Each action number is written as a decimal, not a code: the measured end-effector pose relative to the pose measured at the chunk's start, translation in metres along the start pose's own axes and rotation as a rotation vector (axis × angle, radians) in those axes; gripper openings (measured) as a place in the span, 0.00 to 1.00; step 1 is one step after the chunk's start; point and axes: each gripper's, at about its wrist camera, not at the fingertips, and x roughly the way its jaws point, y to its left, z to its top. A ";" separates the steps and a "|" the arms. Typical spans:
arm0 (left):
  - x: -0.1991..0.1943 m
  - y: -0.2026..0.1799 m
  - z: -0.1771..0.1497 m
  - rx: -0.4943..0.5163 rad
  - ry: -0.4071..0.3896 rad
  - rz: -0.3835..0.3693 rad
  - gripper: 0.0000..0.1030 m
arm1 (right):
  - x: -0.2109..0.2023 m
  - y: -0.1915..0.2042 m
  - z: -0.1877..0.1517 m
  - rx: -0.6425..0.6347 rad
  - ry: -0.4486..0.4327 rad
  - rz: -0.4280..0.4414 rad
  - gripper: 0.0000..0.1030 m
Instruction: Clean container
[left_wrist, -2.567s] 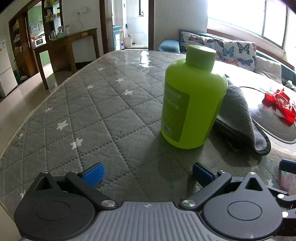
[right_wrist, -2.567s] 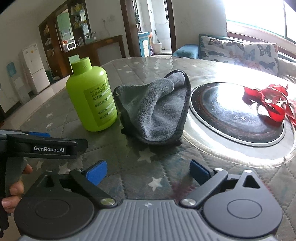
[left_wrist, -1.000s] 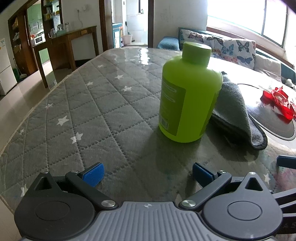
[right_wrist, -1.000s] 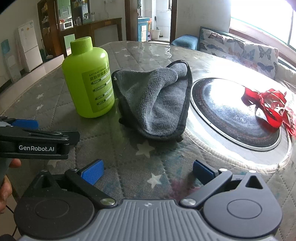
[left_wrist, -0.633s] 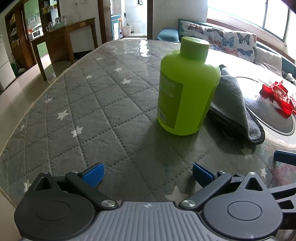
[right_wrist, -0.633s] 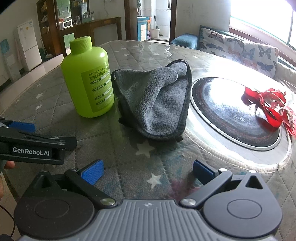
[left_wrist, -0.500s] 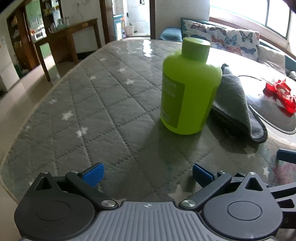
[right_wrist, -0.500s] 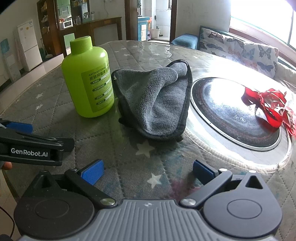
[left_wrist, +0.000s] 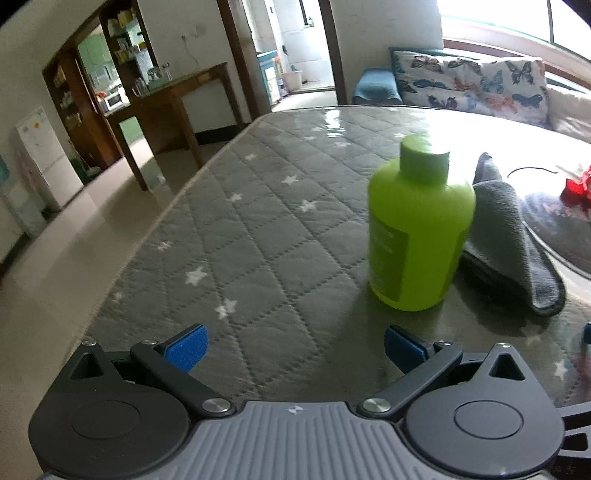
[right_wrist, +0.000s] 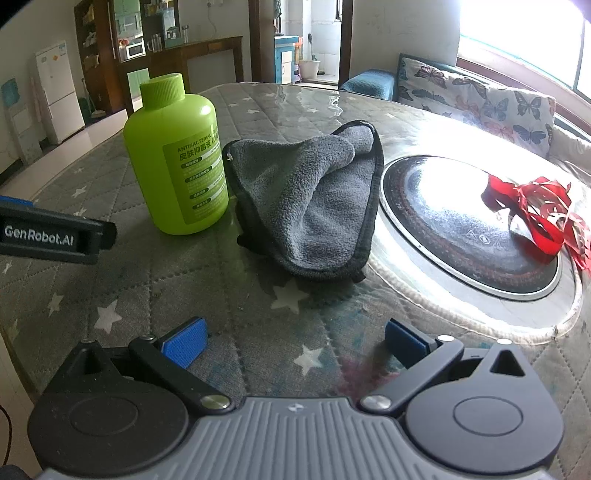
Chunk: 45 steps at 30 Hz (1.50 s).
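A lime-green capped bottle (left_wrist: 419, 229) (right_wrist: 177, 162) stands upright on the grey star-quilted table (left_wrist: 258, 229). A crumpled grey cloth (right_wrist: 314, 199) (left_wrist: 509, 240) lies just to its right, touching it. My left gripper (left_wrist: 293, 345) is open with nothing between its blue pads, short of the bottle and to its left. My right gripper (right_wrist: 293, 341) is open too, empty, in front of the cloth. The left gripper's black body (right_wrist: 51, 236) shows at the left edge of the right wrist view.
A round black hob plate (right_wrist: 465, 225) is set into the table right of the cloth, with red ribbon (right_wrist: 535, 214) on it. The table edge (left_wrist: 147, 236) drops to the floor on the left. A butterfly-print sofa (right_wrist: 480, 107) stands behind.
My left gripper has swung left and pulled back, so the bottle now sits right of centre and farther off. The right gripper has barely moved. Both stay open.
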 end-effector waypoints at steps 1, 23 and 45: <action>0.000 -0.001 0.001 0.010 0.002 0.017 1.00 | 0.000 0.000 0.000 0.000 0.000 0.000 1.00; 0.004 -0.001 0.001 0.006 0.098 -0.092 1.00 | -0.003 0.002 -0.003 -0.010 -0.009 0.007 1.00; -0.023 -0.016 0.013 0.027 0.010 -0.276 1.00 | -0.009 0.000 -0.010 -0.013 -0.006 0.014 1.00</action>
